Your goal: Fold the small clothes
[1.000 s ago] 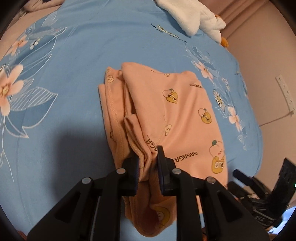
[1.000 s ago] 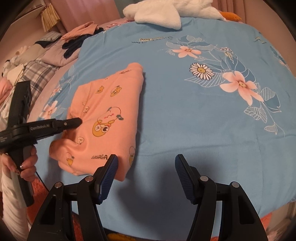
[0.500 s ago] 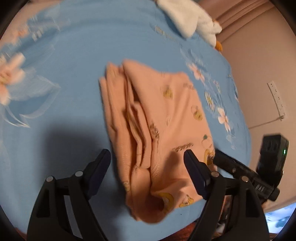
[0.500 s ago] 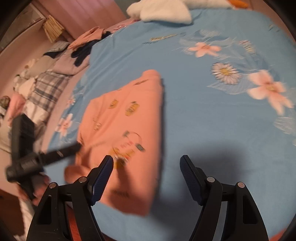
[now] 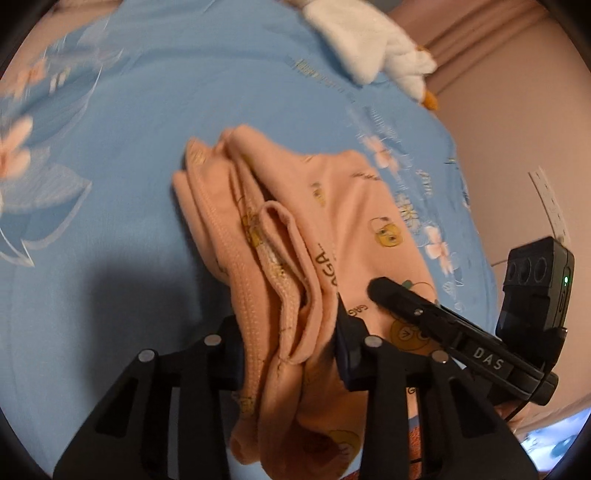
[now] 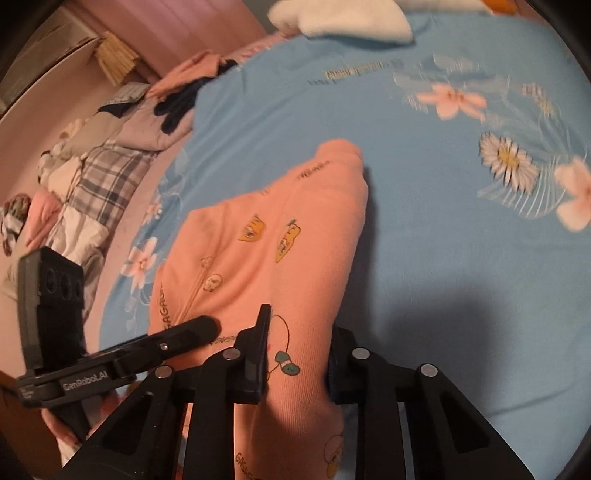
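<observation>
A peach garment (image 5: 343, 229) printed with small yellow cartoon figures lies folded on a blue flowered bed sheet (image 5: 140, 122), its near end reaching the edge of the bed. The left hand-held gripper (image 5: 290, 350) has just been closing and now pinches the bunched, stitched layers along the garment's left side. The right hand-held gripper (image 6: 297, 354) has also just been closing, and its fingers (image 6: 258, 354) clamp the folded edge on the garment's right side. A white plush toy (image 6: 343, 18) rests at the far end of the bed, and a heap of clothes (image 6: 110, 158) lies beside the sheet.
</observation>
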### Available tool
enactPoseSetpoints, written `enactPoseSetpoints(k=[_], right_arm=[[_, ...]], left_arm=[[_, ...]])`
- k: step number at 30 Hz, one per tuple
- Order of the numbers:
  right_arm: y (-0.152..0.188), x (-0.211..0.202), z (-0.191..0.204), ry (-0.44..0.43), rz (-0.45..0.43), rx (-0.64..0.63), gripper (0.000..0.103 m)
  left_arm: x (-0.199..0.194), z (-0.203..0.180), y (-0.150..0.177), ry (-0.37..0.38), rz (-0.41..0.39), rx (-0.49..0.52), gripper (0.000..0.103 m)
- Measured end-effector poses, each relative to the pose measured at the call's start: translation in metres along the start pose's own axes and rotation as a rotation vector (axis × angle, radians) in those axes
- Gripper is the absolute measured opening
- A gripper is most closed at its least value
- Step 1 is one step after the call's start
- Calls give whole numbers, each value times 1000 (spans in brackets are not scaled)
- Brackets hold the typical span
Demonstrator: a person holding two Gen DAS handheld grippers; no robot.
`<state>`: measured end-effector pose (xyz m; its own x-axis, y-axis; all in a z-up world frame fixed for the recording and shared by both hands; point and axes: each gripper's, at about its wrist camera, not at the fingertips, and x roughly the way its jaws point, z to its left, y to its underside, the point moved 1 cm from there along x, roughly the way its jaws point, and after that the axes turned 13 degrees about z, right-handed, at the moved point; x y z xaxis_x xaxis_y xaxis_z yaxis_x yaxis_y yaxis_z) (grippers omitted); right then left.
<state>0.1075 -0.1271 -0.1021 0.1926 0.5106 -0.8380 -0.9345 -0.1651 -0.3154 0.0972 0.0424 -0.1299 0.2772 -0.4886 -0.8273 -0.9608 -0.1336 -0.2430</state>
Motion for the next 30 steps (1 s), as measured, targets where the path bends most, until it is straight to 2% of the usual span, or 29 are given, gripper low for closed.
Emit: enactPoseSetpoints(k=[6,8,13,17,21,30], right_arm=[[-9,-48,7,15,-122,-56,25],[-15,-64,4,37,-165,-68,25],[-28,-72,-12,100,-200,-68,25],[-34,-62,-36,123,-183,-34,25],[-36,-44,-54,107,-135,13,25],[-34,-8,-61,160,-58,30,25]], left_arm=[[-32,-45,-7,1,-102,122,35],[-34,-57,-13,9,-126,149,36],[-19,-79,-29,-14,-140,194,36],[8,-86,-44,-50,-108,208,36],[31,-79,-54,-75,-50,191,36],[64,-51,-57,-121,62,100,38]])
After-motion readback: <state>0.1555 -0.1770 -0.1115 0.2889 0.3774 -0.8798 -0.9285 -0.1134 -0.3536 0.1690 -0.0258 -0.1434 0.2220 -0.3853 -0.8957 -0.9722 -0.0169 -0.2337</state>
